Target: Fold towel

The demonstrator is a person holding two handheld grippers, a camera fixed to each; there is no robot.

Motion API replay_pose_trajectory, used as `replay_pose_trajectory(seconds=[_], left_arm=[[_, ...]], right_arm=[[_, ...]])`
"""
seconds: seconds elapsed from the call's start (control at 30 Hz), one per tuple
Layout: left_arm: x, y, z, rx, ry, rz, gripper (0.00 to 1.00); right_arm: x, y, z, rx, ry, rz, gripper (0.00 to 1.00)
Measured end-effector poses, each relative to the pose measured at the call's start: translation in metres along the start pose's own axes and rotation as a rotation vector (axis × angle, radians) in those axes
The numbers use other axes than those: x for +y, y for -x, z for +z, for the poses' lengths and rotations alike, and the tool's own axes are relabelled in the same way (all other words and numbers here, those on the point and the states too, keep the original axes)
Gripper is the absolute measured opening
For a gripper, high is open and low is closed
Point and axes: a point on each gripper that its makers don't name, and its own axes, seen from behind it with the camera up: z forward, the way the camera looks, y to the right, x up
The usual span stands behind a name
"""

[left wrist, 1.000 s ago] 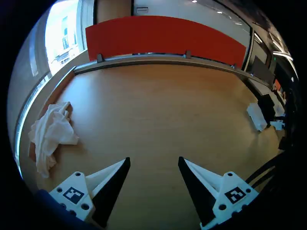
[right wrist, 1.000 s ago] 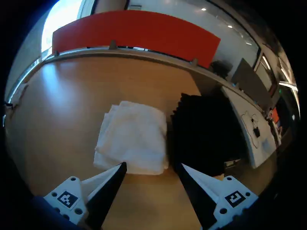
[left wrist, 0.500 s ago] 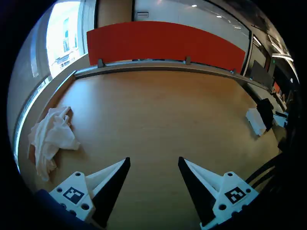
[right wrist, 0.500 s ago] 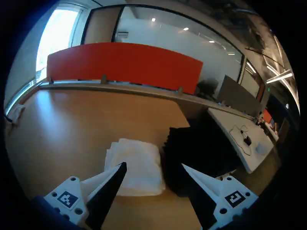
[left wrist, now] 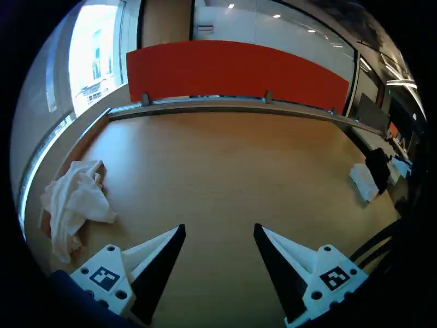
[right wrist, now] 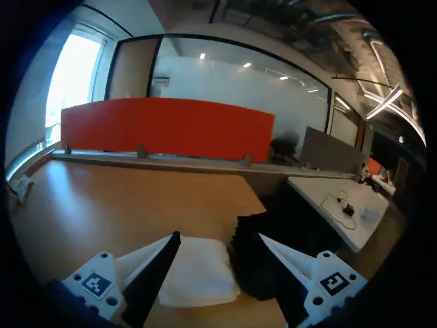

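Left gripper (left wrist: 218, 229): white fingers with black inner faces, spread wide, nothing between them, poised over a bare light-brown wooden tabletop (left wrist: 229, 164). Right gripper (right wrist: 217, 238): same build, likewise wide and empty, tilted up toward the room. Low between the right fingers, just beyond them: folded white cloth towel (right wrist: 199, 270), a neat flat rectangle on the table, with a black ribbed stack (right wrist: 257, 257) at its right side; touching or just beside, not resolvable. Far left in the left gripper view, near the table edge below the bright window (left wrist: 95, 60): crumpled white cloth towel (left wrist: 74, 205), heaped, one tail trailing toward the near edge, well apart from the left fingers. Behind all: long red partition panel (left wrist: 235, 68) along the back rail of the table. Assessed step: one towel apparently finished and parked, fetching of the crumpled one next. Handling notes: swing the left gripper to the heap with fingers wide; seek a hem or corner rather than the bulk, the trailing tail being the likeliest lead; pinch one layer only; bring the right gripper across for a second corner; draw the cloth into the open middle of the table and lay it flat before any crease. Risks: a bunched grab and a skewed fold; a drag along the table edge and a slip off it.
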Motion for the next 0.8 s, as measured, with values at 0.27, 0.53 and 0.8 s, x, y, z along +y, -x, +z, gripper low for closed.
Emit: replay_pose_trajectory(seconds=[0.27,0.53,0.8], left_arm=[[-0.008,-0.023,-0.002,0.096,-0.018,-0.028,0.93],[-0.022,-0.064,-0.016,0.261,-0.069,-0.03,0.93],[-0.038,-0.092,-0.029,0.355,-0.116,-0.013,0.93]], right_arm=[[-0.014,-0.017,0.0,0.062,-0.013,0.011,1.0],[-0.035,-0.039,-0.004,0.117,-0.049,0.023,1.0],[-0.052,-0.061,-0.007,0.155,-0.073,0.007,1.0]])
